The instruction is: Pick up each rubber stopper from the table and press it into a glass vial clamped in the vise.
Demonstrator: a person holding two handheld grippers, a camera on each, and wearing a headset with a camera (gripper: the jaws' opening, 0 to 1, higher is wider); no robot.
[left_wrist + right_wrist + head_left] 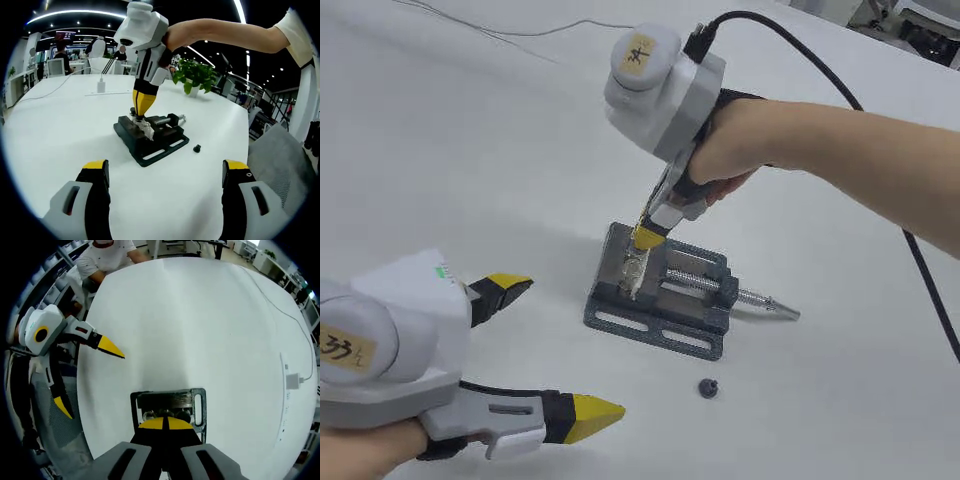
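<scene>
In the head view, the right gripper (650, 238) is being held tip-down over the vise (655, 328), with its yellow tips touching the glass vial (636, 270) clamped there. In the right gripper view its jaws are being pressed together, tip against tip; whether a stopper is pinched between them cannot be told. One dark rubber stopper (709, 387) is lying on the white table (470, 150), near the front of the vise. The left gripper (570, 347) is being held low, well apart from the vise, with its jaws wide apart and nothing between them. In the left gripper view, a green plant (195, 75) is being shown behind the vise.
</scene>
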